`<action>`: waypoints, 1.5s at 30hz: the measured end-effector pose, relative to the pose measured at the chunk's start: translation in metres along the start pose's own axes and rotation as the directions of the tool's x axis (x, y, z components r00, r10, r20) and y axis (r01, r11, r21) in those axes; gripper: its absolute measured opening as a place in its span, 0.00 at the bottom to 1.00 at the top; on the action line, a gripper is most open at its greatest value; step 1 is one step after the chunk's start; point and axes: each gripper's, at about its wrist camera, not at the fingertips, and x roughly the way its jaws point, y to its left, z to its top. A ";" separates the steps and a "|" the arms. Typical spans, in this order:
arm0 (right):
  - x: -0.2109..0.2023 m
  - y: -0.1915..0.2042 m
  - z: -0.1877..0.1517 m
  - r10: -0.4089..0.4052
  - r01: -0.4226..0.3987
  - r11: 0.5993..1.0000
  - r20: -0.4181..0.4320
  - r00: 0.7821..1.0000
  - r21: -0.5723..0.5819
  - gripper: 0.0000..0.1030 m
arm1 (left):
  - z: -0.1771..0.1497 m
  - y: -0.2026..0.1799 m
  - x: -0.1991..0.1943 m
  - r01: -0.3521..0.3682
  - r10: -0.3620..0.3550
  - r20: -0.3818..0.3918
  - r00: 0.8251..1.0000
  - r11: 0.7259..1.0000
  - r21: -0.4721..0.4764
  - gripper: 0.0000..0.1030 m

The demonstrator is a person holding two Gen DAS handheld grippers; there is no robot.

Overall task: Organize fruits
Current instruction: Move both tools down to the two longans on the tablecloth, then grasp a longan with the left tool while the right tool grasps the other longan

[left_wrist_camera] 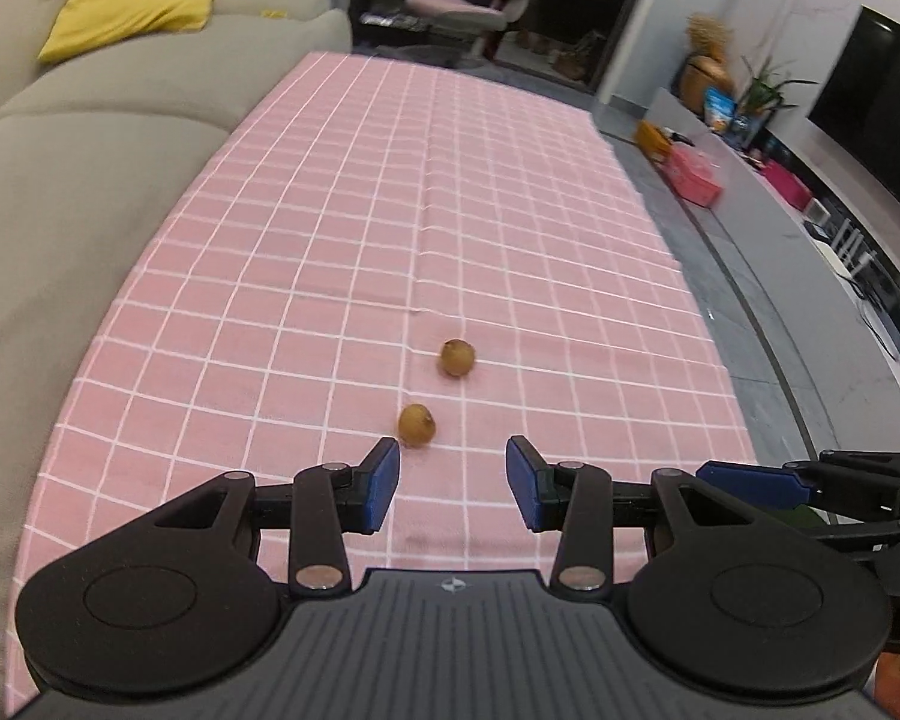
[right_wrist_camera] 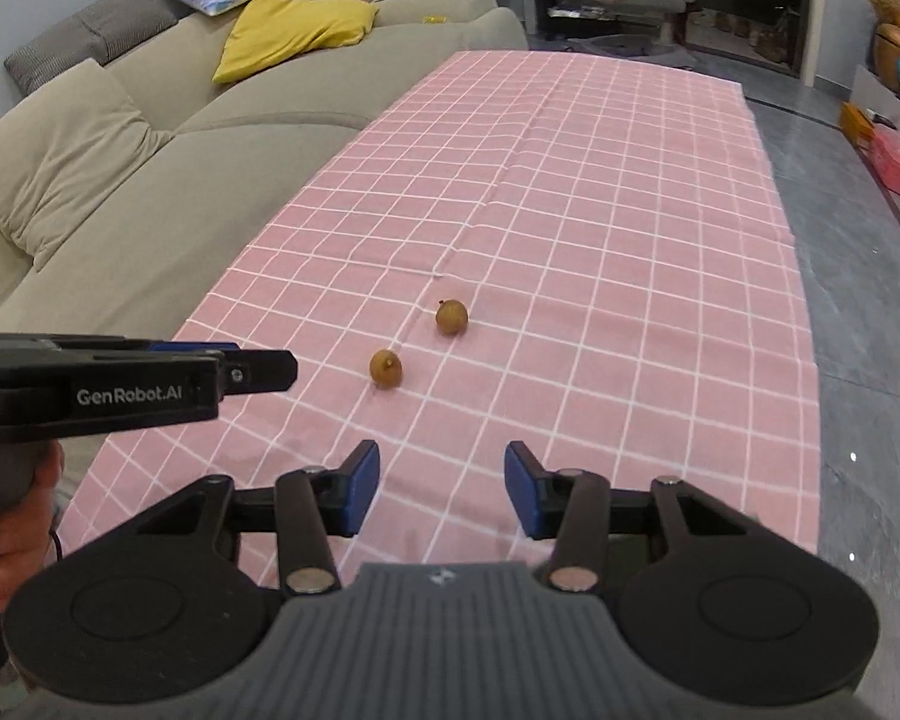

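From left to right, your left gripper (left_wrist_camera: 453,483) hangs released and empty at the lower centre, both brown fruits (left_wrist_camera: 416,423) (left_wrist_camera: 456,357) lie mid-frame on the pink checked cloth (left_wrist_camera: 390,210), and your right gripper (right_wrist_camera: 442,489) is likewise unclenched.

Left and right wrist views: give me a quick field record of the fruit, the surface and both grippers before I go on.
fruit count: two small brown round fruits
near fruit: on the cloth, just ahead of the left gripper's left fingertip, not between the jaws
far fruit: on the cloth, apart from the near one
surface: pink checked tablecloth, sofa along its left edge
left gripper: open, holding nothing
right gripper: open, holding nothing, both fruits ahead of it
container for fruit: none in view
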 end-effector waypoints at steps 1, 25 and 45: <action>0.007 -0.002 0.004 0.005 -0.005 1.000 -0.005 1.000 -0.005 0.36 | 0.001 0.001 0.007 0.000 0.000 -0.007 1.000 1.000 -0.013 0.47; 0.134 -0.041 0.053 0.038 -0.053 0.992 -0.127 0.991 -0.117 0.23 | 0.005 0.012 0.105 -0.068 0.059 -0.127 0.990 0.995 -0.069 0.31; 0.184 -0.006 0.085 0.078 -0.105 0.967 -0.126 0.989 -0.232 0.27 | 0.019 0.041 0.093 -0.136 0.115 -0.109 0.987 0.969 -0.205 0.24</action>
